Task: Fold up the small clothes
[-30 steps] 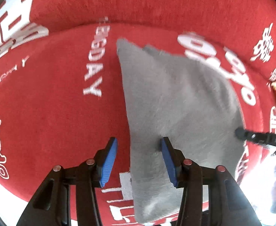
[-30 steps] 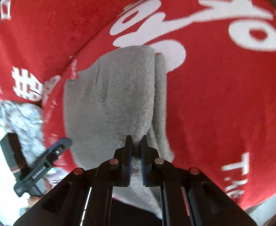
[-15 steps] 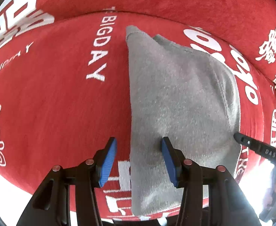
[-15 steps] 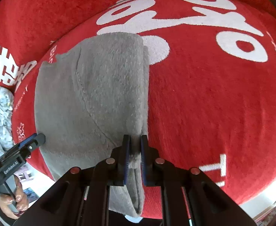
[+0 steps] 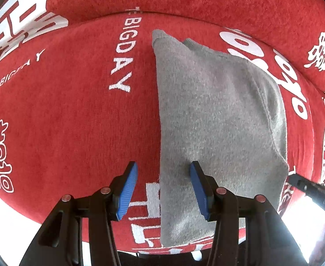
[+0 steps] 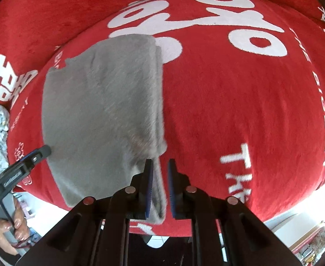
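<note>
Grey garment (image 5: pixel 218 119) lies folded on the red cover (image 5: pixel 73 115). Left gripper (image 5: pixel 163 190) jaws spread over its edge; right gripper (image 6: pixel 160 186) jaws just opened, fabric loose between.

Both wrist views were brightly and evenly lit by daylight. Glare overexposed the lower corners to white beyond the red blanket (image 5: pixel 78 115). Fisheye distortion bowed the scene outward, with dark vignetting at the frame corners. The grey garment (image 6: pixel 100 110) showed slight motion blur in the right view; the left view was sharp.
</note>
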